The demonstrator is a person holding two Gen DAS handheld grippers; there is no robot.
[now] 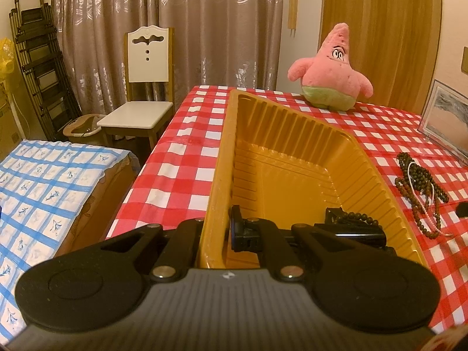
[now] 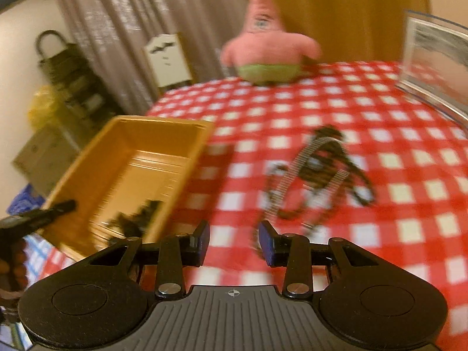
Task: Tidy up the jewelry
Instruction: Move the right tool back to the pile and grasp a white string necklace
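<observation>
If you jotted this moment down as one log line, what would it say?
left gripper: shut on yellow tray rim | right gripper: open, empty, over tablecloth | bead necklaces: on cloth | some beads in tray

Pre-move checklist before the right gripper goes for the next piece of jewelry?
1. Left gripper clamped on the yellow tray wall: ok.
2. Right gripper jaws apart, nothing between them: ok.
3. Bead necklaces on the checkered tablecloth, ahead of the right gripper: ok.
4. Dark beads already in the tray: ok.
5. Strands separable for a single pick: cannot tell, tangled and blurred.
6. Tray has bare floor left: ok.
</observation>
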